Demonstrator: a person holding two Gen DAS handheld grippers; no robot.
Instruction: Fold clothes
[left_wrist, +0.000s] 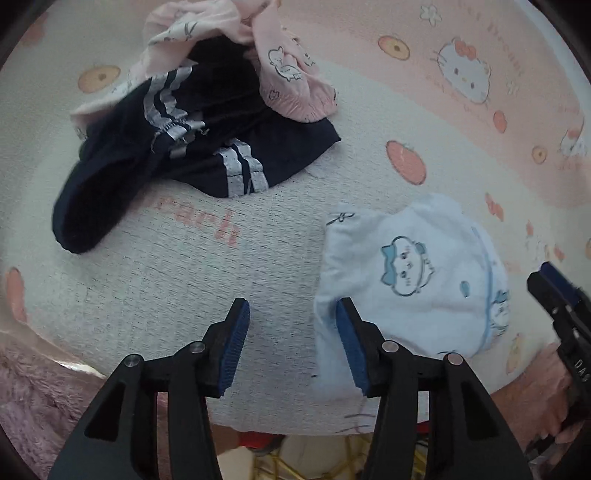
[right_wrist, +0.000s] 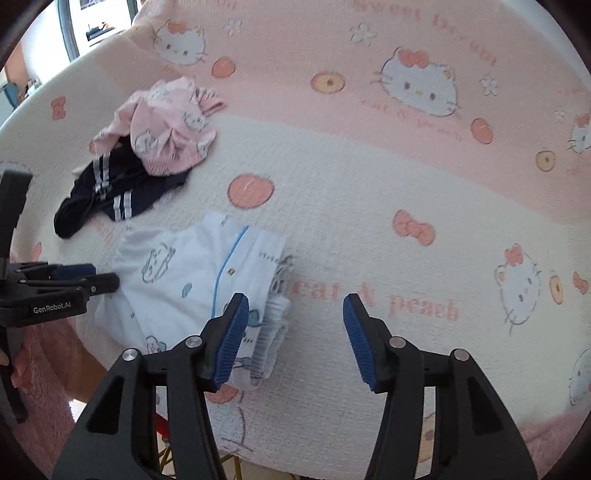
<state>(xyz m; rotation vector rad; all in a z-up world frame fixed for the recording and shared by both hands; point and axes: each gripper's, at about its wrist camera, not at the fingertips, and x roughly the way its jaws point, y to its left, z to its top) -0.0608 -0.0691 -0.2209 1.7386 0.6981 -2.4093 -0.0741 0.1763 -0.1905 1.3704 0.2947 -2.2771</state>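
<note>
A folded white garment with blue cartoon prints (left_wrist: 410, 284) (right_wrist: 177, 280) lies near the front edge of the surface. My left gripper (left_wrist: 291, 332) is open just left of it, its right finger at the garment's left edge, nothing between the pads. My right gripper (right_wrist: 295, 325) is open just right of the garment, its left pad over the folded edge. A crumpled navy garment with white stripes (left_wrist: 184, 147) (right_wrist: 107, 192) lies farther back, with a crumpled pink printed garment (left_wrist: 280, 70) (right_wrist: 170, 133) partly on top of it.
A cream and pink blanket with cat and peach prints (left_wrist: 221, 258) (right_wrist: 369, 184) covers the surface. A fluffy pink fabric (left_wrist: 33, 398) hangs at the front left edge. A hand (left_wrist: 546, 391) holds the right gripper's handle. The left gripper (right_wrist: 92, 280) shows in the right view.
</note>
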